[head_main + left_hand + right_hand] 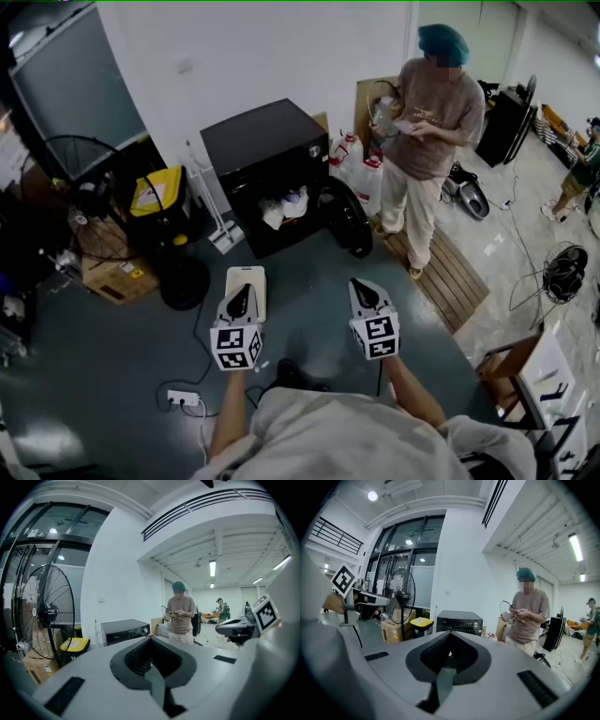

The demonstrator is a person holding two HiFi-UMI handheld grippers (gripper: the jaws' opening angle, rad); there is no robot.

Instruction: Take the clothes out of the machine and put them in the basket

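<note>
The black washing machine [262,145] stands against the white wall with its round door [345,217] swung open to the right. Light-coloured clothes [286,206] lie in the drum opening. A white rectangular basket [246,279] sits on the grey floor in front of it. My left gripper [242,298] hovers over the basket's near end, shut and empty. Beside it, my right gripper [364,293] is also shut and empty. Both point towards the machine, which shows well ahead in the left gripper view [124,631] and the right gripper view [459,620].
A person [427,122] stands right of the machine beside white jugs [361,159] and a wooden pallet [450,272]. To the left are a standing fan [84,187], a yellow-lidded bin [155,192] and a cardboard box [117,277]. A power strip [183,398] and cables lie near my feet.
</note>
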